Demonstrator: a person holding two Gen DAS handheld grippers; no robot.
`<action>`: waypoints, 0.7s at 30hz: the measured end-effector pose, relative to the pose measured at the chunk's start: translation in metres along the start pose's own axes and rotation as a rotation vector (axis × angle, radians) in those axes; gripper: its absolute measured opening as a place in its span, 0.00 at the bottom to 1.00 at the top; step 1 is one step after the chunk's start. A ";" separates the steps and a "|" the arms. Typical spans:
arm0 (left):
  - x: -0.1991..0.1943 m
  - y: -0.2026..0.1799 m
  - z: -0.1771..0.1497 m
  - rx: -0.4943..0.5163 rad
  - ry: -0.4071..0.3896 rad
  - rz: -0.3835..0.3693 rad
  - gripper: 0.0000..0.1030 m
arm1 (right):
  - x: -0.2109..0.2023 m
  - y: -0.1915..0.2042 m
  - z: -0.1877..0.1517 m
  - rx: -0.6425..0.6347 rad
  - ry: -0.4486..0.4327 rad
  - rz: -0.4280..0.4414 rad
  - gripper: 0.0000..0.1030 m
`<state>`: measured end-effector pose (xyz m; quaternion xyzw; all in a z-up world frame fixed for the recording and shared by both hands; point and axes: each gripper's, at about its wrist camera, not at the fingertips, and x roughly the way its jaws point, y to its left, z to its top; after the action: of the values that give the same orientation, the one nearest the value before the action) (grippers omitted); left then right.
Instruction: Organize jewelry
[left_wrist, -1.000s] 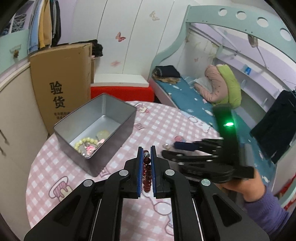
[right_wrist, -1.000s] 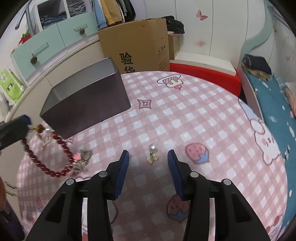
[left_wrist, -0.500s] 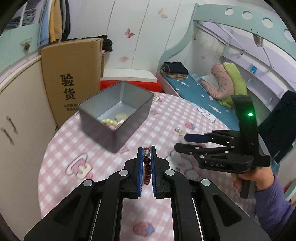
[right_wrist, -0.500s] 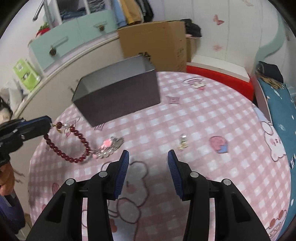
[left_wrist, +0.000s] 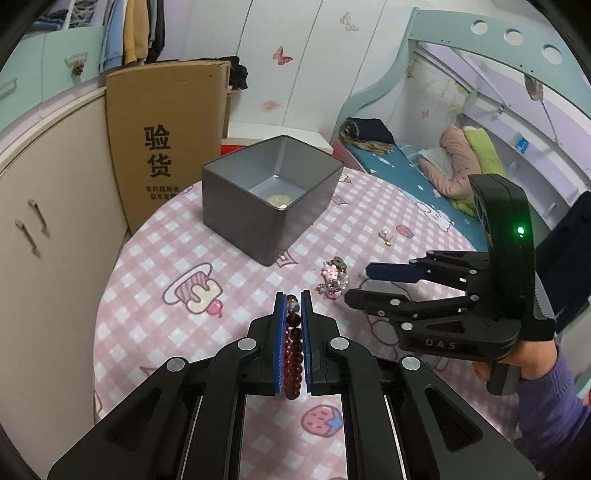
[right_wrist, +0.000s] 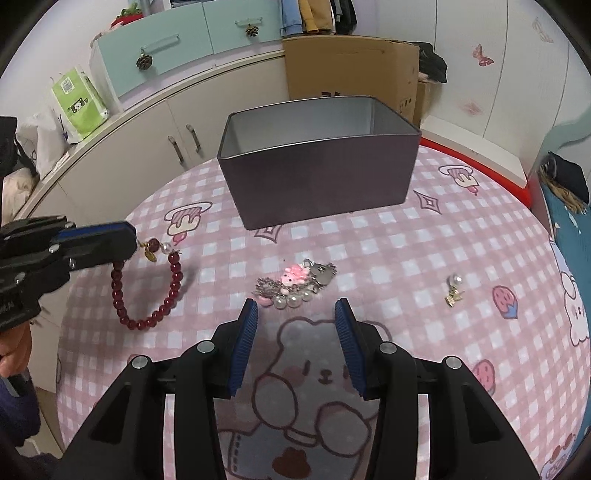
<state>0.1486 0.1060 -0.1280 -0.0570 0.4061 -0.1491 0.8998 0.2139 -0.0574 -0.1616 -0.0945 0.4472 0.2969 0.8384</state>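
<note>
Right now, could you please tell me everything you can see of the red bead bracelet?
The bracelet is a loop of round, glossy dark-red beads, glass or stone by the look, with one pale pearl-like bead and a small gold charm near the top. The left hand-held gripper is shut on that top part, its blue pads pressing the beads from both sides. The rest hangs below in an open loop over the pink checked tablecloth, left of the charm bracelet and apart from the tin. Whether its lowest beads touch the cloth is unclear.

Your left claw (left_wrist: 292, 306) points steeply downward, its jaws clamped shut on a bead bracelet (right_wrist: 147, 288). Your right claw (right_wrist: 295, 314) also tilts downward, jaws parted with nothing between them; your right hand (left_wrist: 517, 363), in a purple sleeve (left_wrist: 546, 417), grips its handle.
</note>
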 end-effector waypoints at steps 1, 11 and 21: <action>0.000 0.000 0.000 -0.002 -0.001 -0.002 0.08 | 0.000 0.000 0.001 0.007 -0.006 0.001 0.42; 0.003 0.005 0.000 -0.011 0.008 -0.019 0.08 | 0.008 0.031 0.011 -0.075 -0.034 -0.045 0.41; 0.007 0.005 0.000 -0.010 0.014 -0.041 0.08 | 0.009 0.028 0.008 -0.069 -0.035 -0.053 0.15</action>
<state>0.1535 0.1086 -0.1341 -0.0688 0.4117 -0.1659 0.8935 0.2068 -0.0282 -0.1614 -0.1300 0.4192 0.2913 0.8500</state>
